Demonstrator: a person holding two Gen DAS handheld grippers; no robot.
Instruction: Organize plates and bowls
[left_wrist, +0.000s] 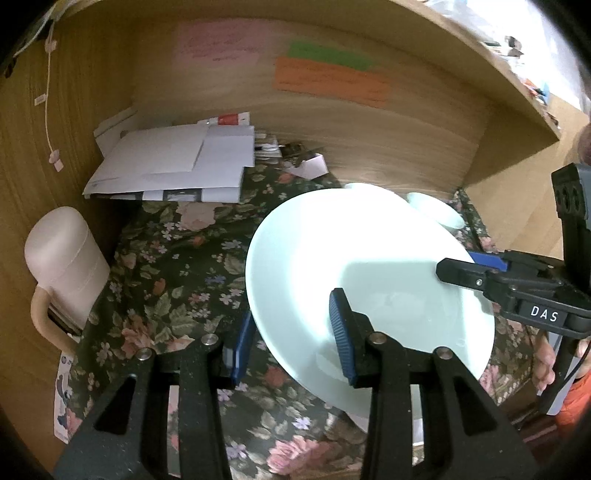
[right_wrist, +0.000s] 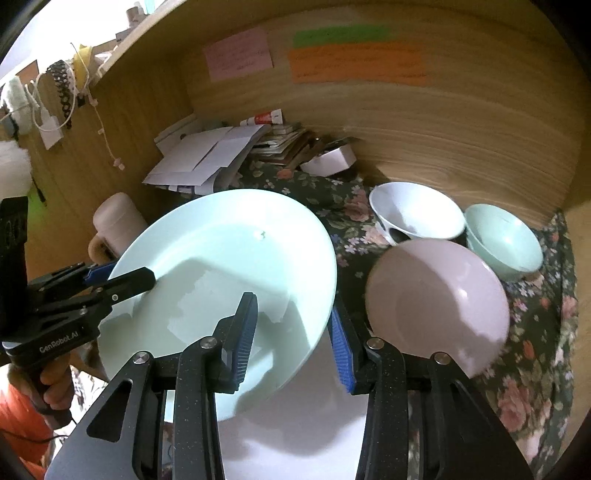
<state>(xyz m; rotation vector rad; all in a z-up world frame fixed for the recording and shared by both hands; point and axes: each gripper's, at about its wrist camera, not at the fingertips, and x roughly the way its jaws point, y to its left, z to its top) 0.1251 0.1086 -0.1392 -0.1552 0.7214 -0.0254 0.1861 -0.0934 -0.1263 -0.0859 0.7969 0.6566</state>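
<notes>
Pale mint-green plate, round, glossy and tilted, lifted above the floral-clothed desk. Left gripper fingers clamp its rim at 8 o'clock; right gripper fingers clamp the rim at 4 o'clock. Pink bowl lies at 3 o'clock.

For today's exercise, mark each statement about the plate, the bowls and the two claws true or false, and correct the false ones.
1. Both claws grip the pale green plate at opposite rims. True: left claw, right claw.
2. The plate lies flat on the floral cloth. False: it is tilted, held above it.
3. Three bowls sit to the plate's right in the right wrist view. True: white bowl, green bowl, pink bowl.
4. The pink bowl is stacked inside the white bowl. False: it sits in front of it.
</notes>
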